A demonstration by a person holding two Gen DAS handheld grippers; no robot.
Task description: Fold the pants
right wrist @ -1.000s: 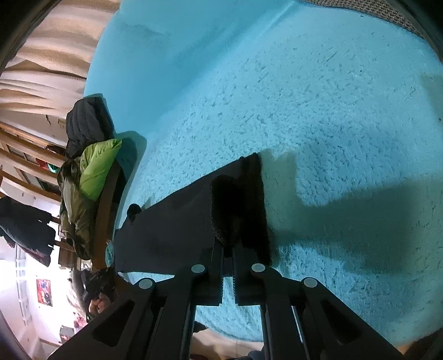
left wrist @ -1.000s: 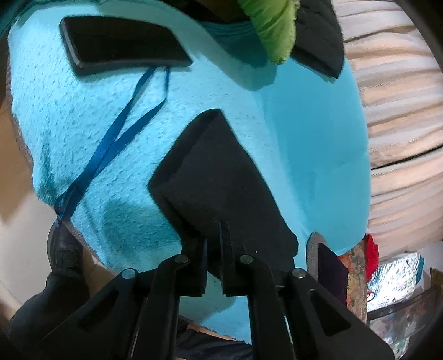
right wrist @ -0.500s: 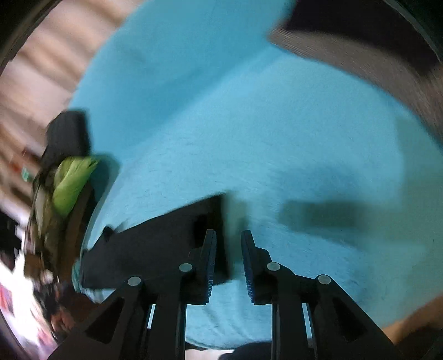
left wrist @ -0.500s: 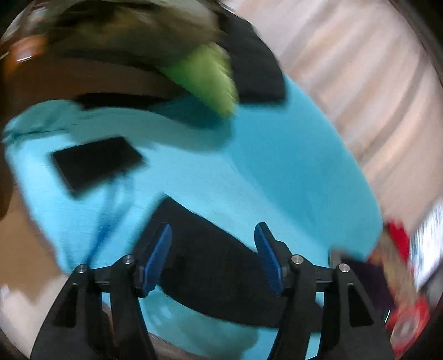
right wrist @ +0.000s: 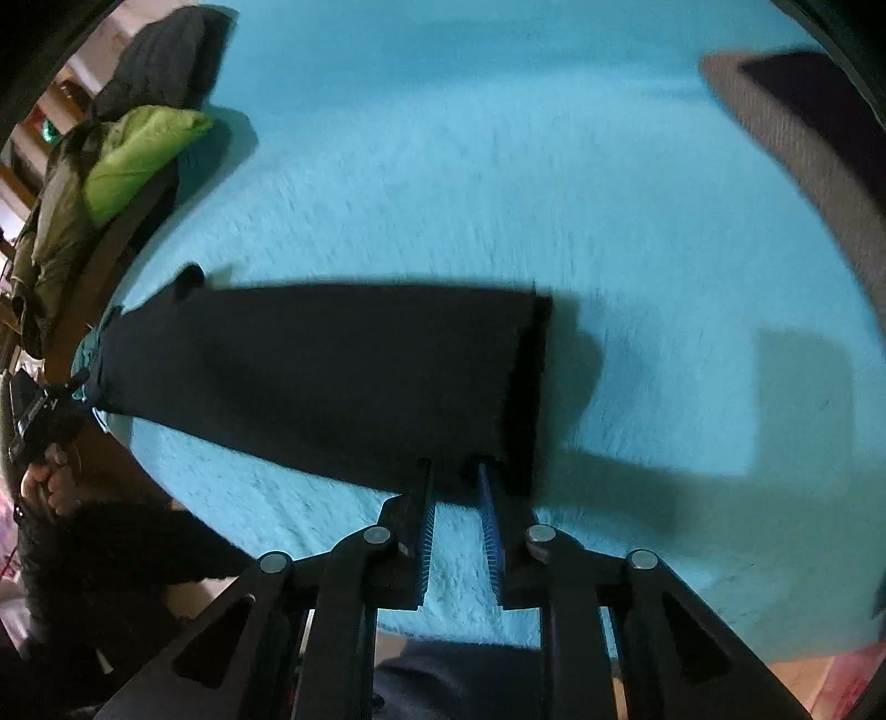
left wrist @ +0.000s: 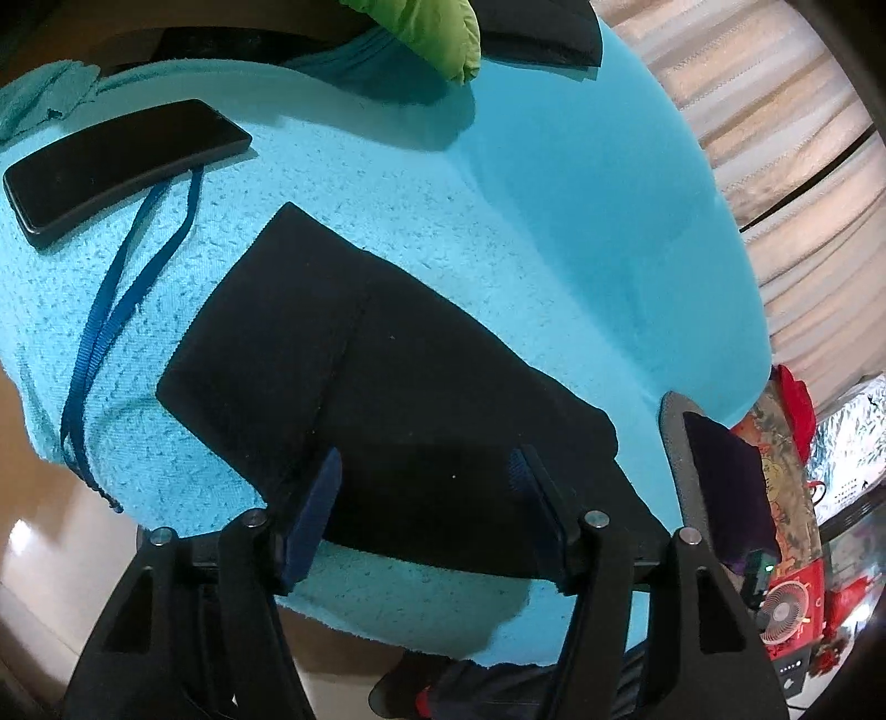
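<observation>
The black pants [left wrist: 387, 399] lie folded flat on a turquoise fuzzy blanket [left wrist: 343, 183]; a fold seam runs across them. My left gripper [left wrist: 426, 471] is open wide and hovers over the near end of the pants, holding nothing. In the right wrist view the pants [right wrist: 332, 376] stretch to the left as a long dark strip with a thick hem at the right. My right gripper [right wrist: 455, 471] is open a little, its tips at the pants' near edge beside the hem, holding nothing.
A black phone [left wrist: 122, 166] with a blue lanyard [left wrist: 111, 310] lies on the blanket at the left. A green jacket [left wrist: 426, 33] and dark clothes hang over a chair at the far edge. A grey chair back [left wrist: 686, 471] stands at the right. Curtains behind.
Both grippers were shut on the pants a second ago; they have opened, let the cloth drop flat and pulled back. The left is now wide open, the right only slightly.
</observation>
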